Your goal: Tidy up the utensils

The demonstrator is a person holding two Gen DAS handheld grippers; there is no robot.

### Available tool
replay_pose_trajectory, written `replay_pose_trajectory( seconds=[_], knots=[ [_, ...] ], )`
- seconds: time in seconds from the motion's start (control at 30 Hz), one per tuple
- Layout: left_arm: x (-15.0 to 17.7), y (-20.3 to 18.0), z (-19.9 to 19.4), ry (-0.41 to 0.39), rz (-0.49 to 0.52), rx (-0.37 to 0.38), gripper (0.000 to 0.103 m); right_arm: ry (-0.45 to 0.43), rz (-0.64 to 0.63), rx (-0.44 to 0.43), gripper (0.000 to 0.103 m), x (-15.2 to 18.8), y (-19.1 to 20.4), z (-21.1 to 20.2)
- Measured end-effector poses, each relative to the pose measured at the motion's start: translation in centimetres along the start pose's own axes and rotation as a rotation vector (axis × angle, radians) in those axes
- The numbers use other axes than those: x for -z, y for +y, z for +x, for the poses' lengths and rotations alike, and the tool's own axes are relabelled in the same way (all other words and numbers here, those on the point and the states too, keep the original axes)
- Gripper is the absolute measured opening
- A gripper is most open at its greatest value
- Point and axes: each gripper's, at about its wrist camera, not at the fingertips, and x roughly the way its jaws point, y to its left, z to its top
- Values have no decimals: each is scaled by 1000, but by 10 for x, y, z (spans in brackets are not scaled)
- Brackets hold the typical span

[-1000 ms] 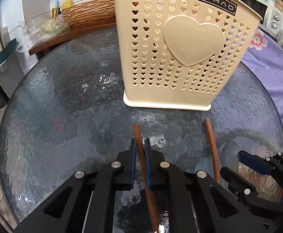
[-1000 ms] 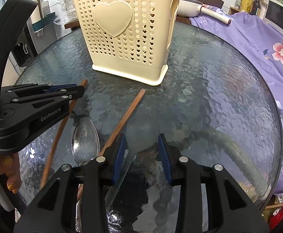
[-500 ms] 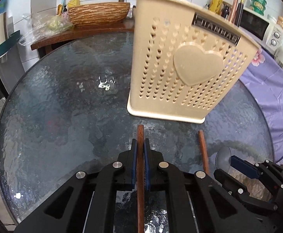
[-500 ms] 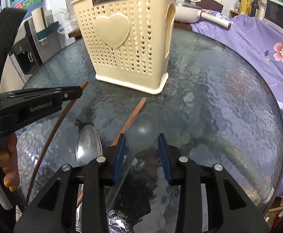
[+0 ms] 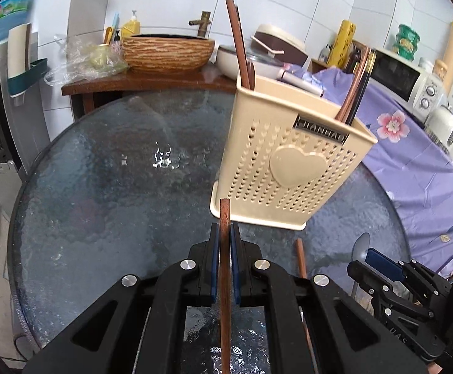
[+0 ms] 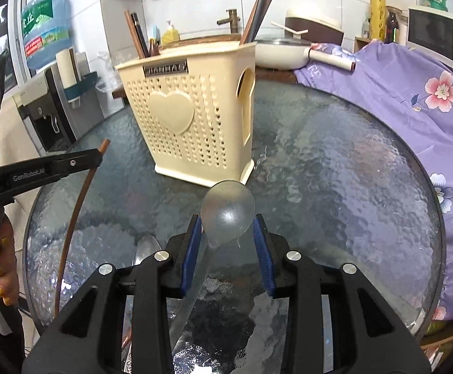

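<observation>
My left gripper (image 5: 224, 233) is shut on a brown chopstick (image 5: 225, 280), held above the glass just in front of the cream heart-pattern caddy (image 5: 288, 168). The right wrist view shows that left gripper (image 6: 97, 155) at the left, the chopstick (image 6: 77, 205) hanging down from it. My right gripper (image 6: 226, 227) is shut on a translucent plastic spoon (image 6: 228, 208), bowl forward, lifted off the table short of the caddy (image 6: 192, 131). From the left wrist view, the right gripper (image 5: 366, 261) and its spoon (image 5: 361, 243) are at the lower right. Several chopsticks stand in the caddy.
A second chopstick (image 5: 301, 258) and a metal spoon (image 6: 145, 249) lie on the round textured-glass table (image 5: 101, 187). A purple floral cloth (image 6: 413, 109) borders the right side. Behind are a wooden basin (image 5: 167, 53), a microwave (image 5: 403, 78) and a water dispenser (image 6: 49, 93).
Both grippers have risen, lifting the chopstick and the clear spoon off the glass. The chopstick now sits straight in the left jaws. The caddy's top rim has come into view.
</observation>
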Motion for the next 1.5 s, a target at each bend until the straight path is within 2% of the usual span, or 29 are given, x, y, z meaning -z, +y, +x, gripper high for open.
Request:
replay_pose_trajectory(
  seconds=[0.83, 0.87, 0.9, 1.1, 1.23, 1.3, 1.33, 1.37, 1.5],
  knots=[
    [-10, 2, -55, -135, -32, 51, 7, -112, -36, -2, 35, -13, 0, -41],
    [-11, 2, -57, -141, -28, 53, 7, -115, -39, 0, 12, -13, 0, -42],
    [-11, 1, -58, -147, -23, 53, 7, -115, -43, -4, 4, -14, 1, -43],
    [-13, -3, -61, -155, -8, 53, 7, -98, -29, -13, 4, -17, -3, -40],
    [-12, 2, -56, -142, -17, 50, 7, -47, -28, -17, 15, -14, -4, -27],
    [-12, 3, -56, -141, -21, 53, 7, -24, -30, -28, 27, -12, -2, -20],
    [-12, 4, -56, -141, -20, 53, 7, -13, -33, -37, 40, -12, 0, -17],
    [-12, 4, -56, -141, -20, 53, 7, -11, -36, -48, 42, -12, 1, -14],
    [-12, 4, -56, -141, -20, 52, 7, 14, -132, -110, 42, -16, 15, -2]
  ],
)
